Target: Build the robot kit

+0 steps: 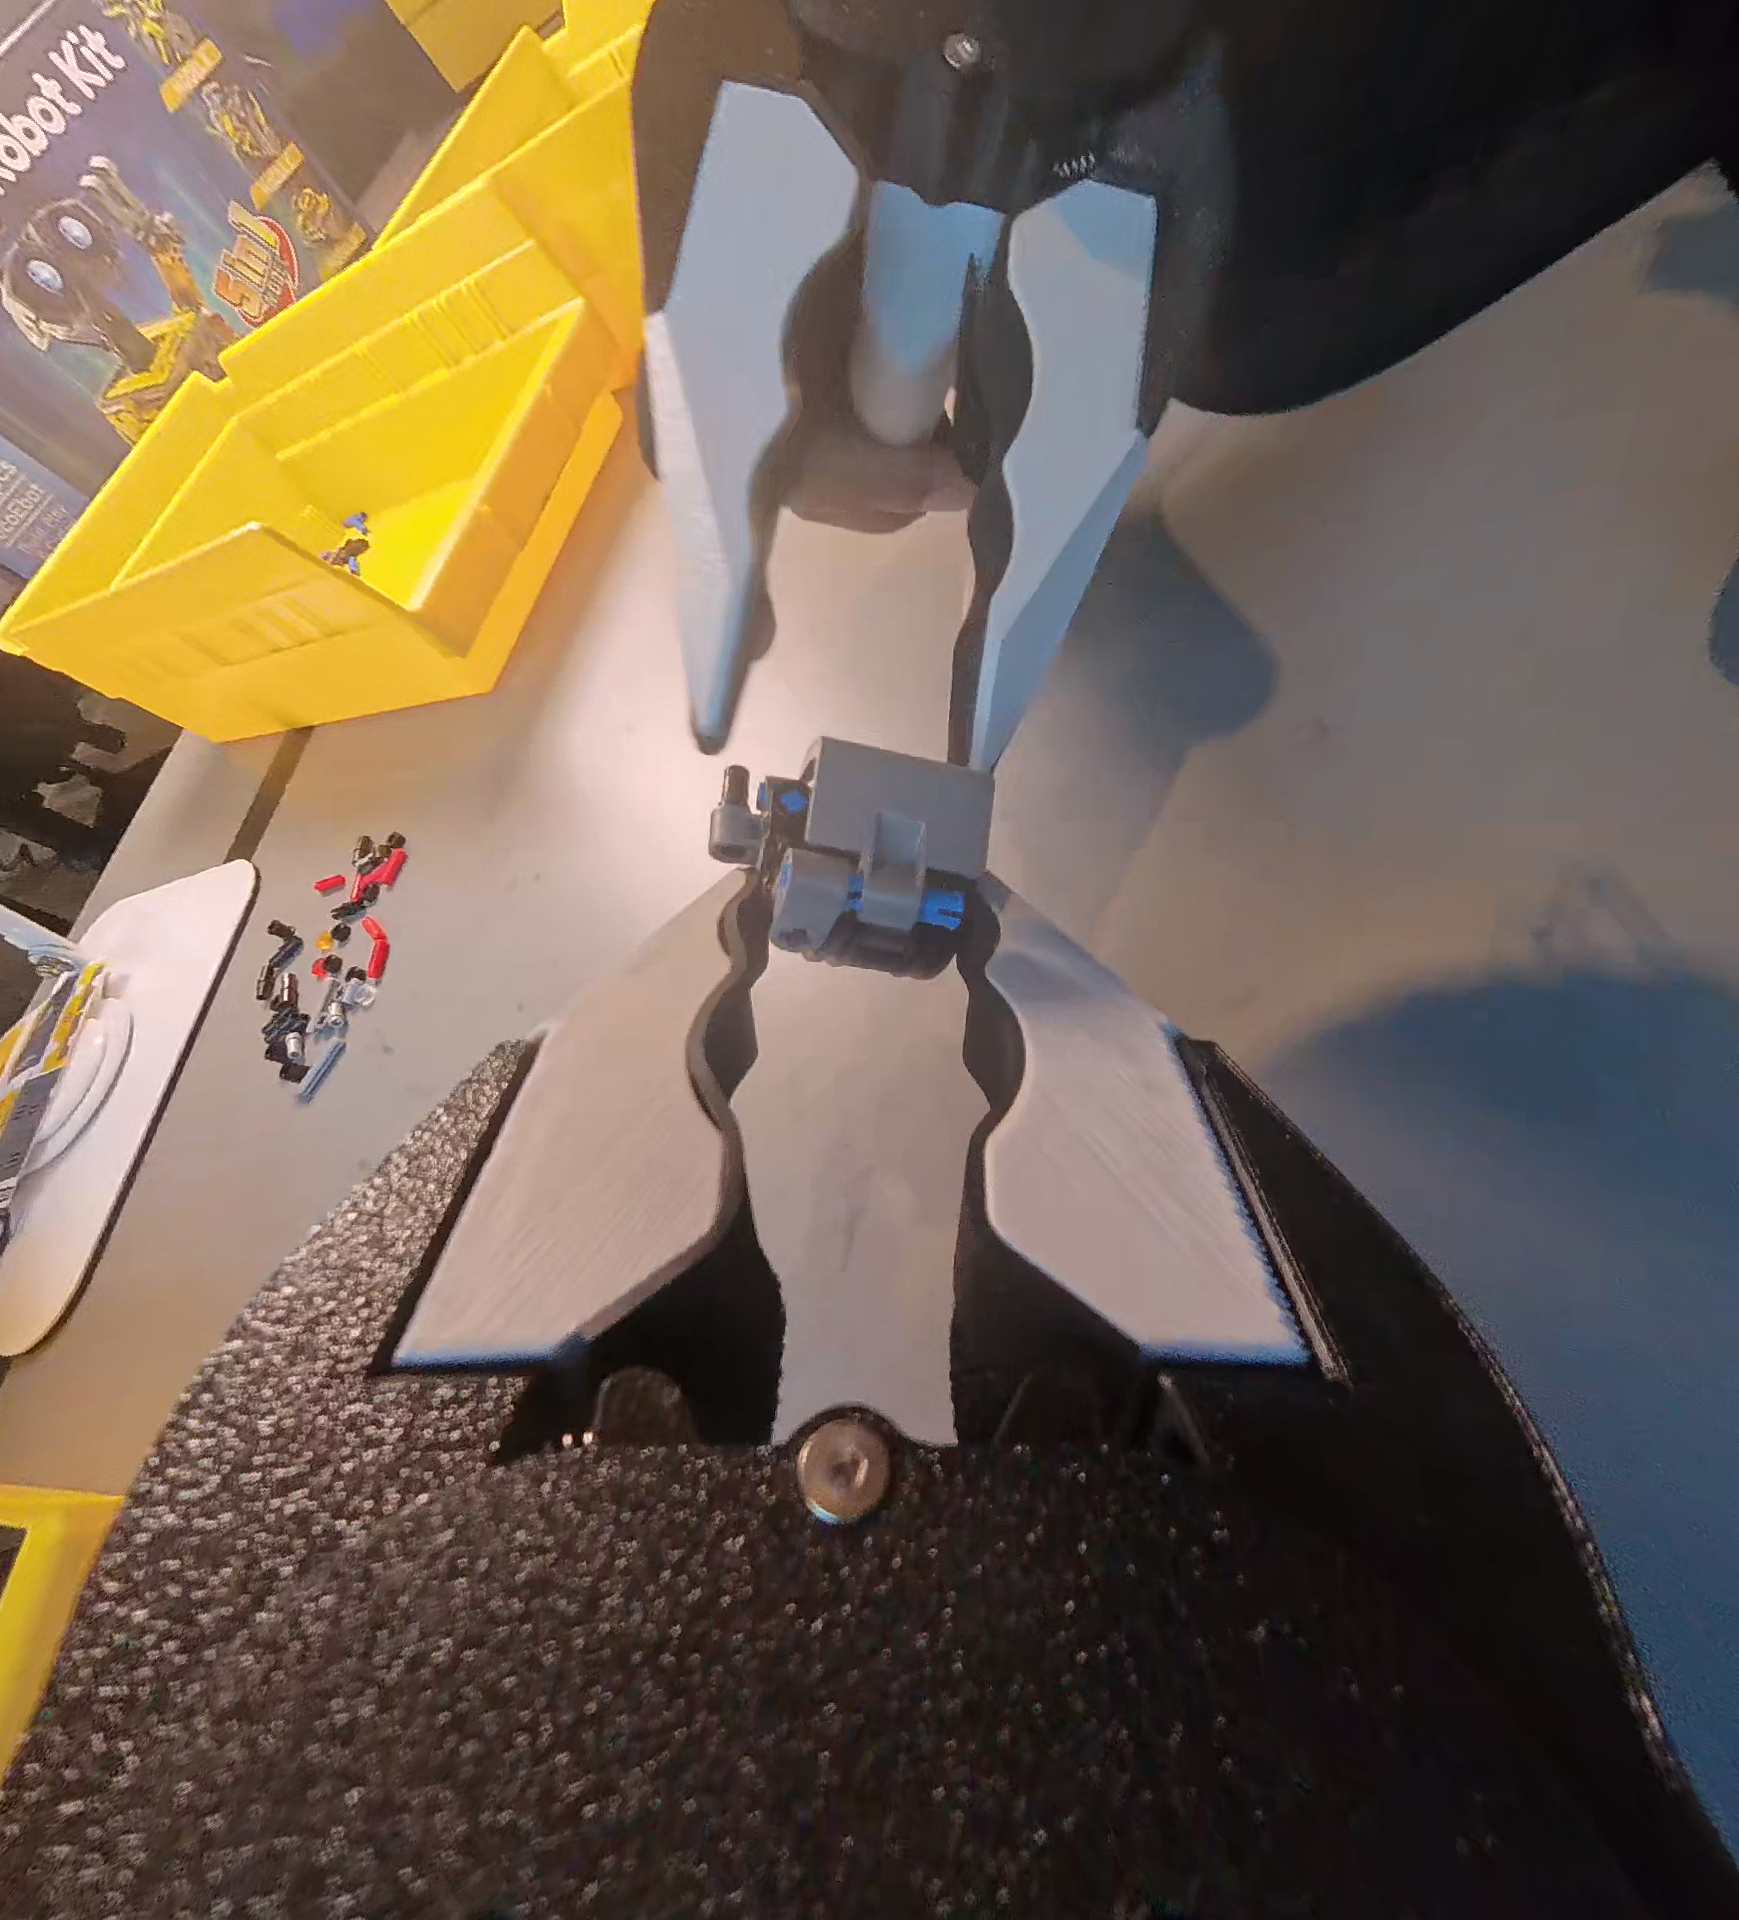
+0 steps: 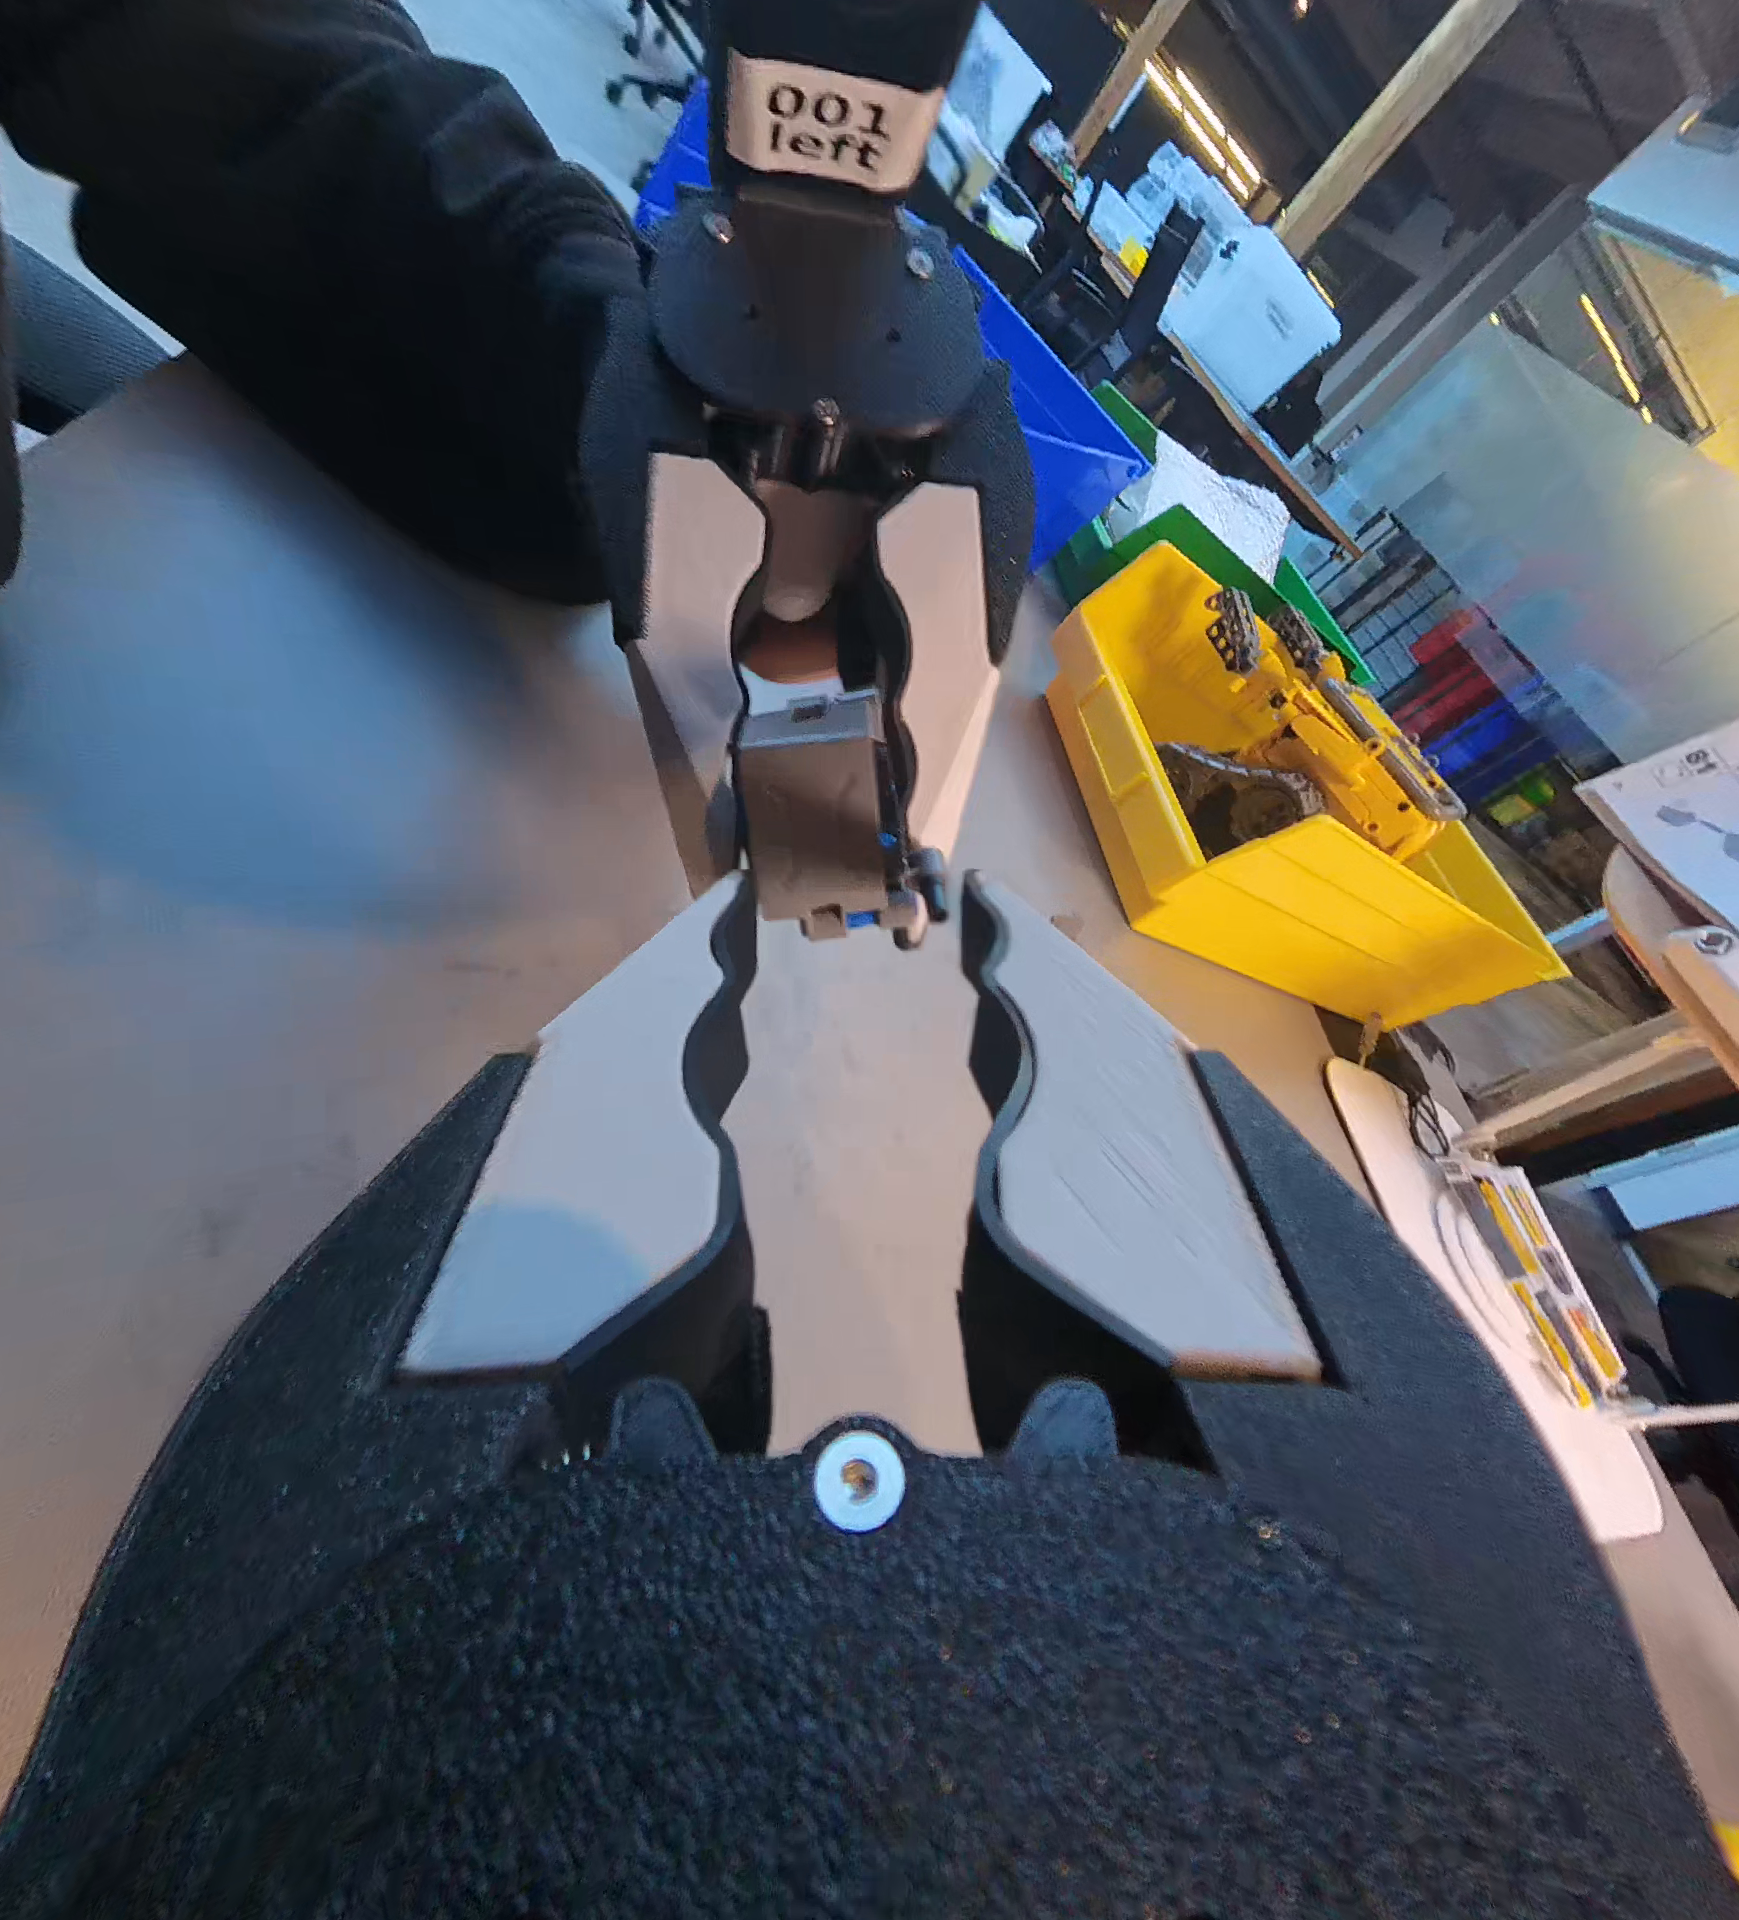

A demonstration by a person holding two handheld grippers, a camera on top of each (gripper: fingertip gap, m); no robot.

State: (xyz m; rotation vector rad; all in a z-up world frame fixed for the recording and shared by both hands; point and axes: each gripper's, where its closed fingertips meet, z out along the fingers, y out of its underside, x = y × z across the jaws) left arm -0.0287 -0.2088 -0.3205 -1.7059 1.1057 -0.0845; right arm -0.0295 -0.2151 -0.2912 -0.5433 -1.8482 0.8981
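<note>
The left claw point(image 1: 860, 914) is clamped on a small grey brick assembly point(image 1: 870, 862) with blue pins and a black part at its base; the assembly sits between the two fingertips, above the pale desk point(image 1: 1416, 831). In the right wrist view the same assembly point(image 2: 818, 810) shows as a grey block held between the left claw's fingers.

The right claw point(image 2: 854, 894) faces the left one tip to tip, its fingers spread apart and holding nothing. Its fingertips flank the near end of the assembly; from the left wrist view one tip point(image 1: 979, 753) appears to touch the grey block's far corner, while the other hangs just beside it, clear of it.

To the left on the desk lies a scatter of small red, black and grey pieces point(image 1: 335, 966), well apart from both claws. Beside them stands a white board point(image 1: 148, 1039) carrying a booklet. Farther off are yellow bins point(image 1: 325, 520), one with a few small blue parts inside, and behind them a printed toy box point(image 1: 65, 260).

In the right wrist view, a gloved hand point(image 2: 377, 343) grips the left claw's handle. To the right, another yellow bin point(image 2: 1291, 883) holds a yellow brick-built machine point(image 2: 1332, 717) with grey tracks. Blue and green bins point(image 2: 1062, 416) stand beyond it.
</note>
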